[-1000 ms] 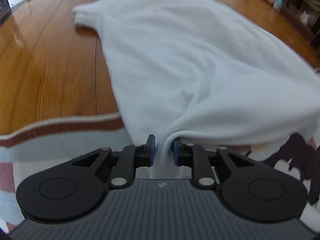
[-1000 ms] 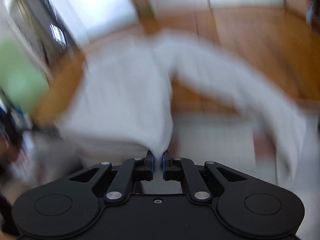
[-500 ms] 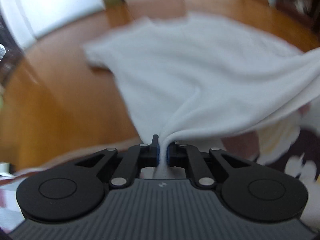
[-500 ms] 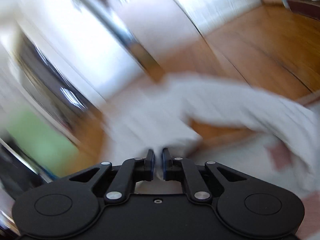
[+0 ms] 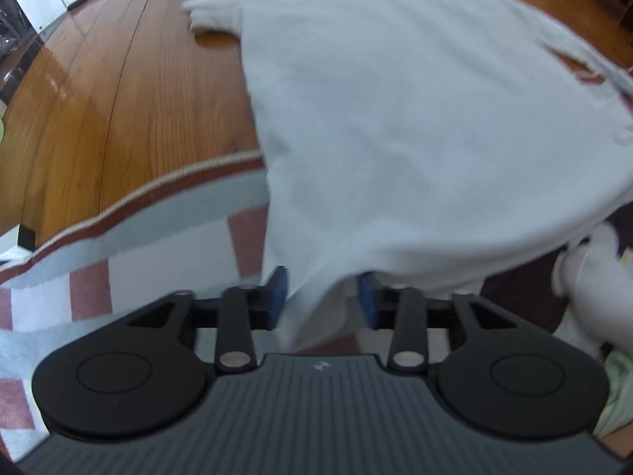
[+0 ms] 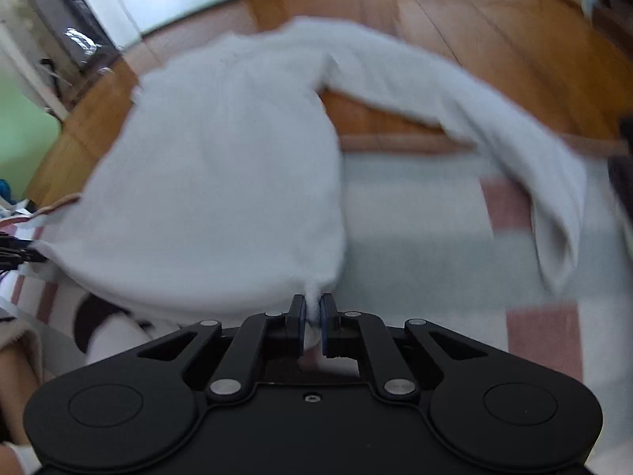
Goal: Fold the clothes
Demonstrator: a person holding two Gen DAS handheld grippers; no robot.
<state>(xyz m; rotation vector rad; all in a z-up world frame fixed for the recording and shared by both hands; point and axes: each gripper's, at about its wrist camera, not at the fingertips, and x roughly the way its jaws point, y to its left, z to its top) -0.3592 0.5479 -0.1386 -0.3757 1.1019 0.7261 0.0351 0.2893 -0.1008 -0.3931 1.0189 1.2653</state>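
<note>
A wooden floor (image 5: 118, 91) ran to the far wall, with a rug (image 5: 158, 229) of pale grey and dull red squares at the near end. A white long-sleeved top (image 5: 395, 118) lay spread half on the rug and half on the floor. Its long axis ran away from the cameras, hem at the near end and shoulders at the far end. In the right wrist view one sleeve (image 6: 494, 126) stretched out to the right and bent down onto the rug. In the left wrist view the other sleeve (image 5: 213, 12) pointed left on the boards.

The left hand-held gripper (image 5: 322, 297) was spreading its jaws; the near left corner of the hem hung loosely between the blue pads (image 5: 277, 289), brushing the left one but not squeezed. The right hand-held gripper (image 6: 312, 316) was pressed together, pinching the near right corner of the hem, and the cloth rose slightly toward it.
</note>
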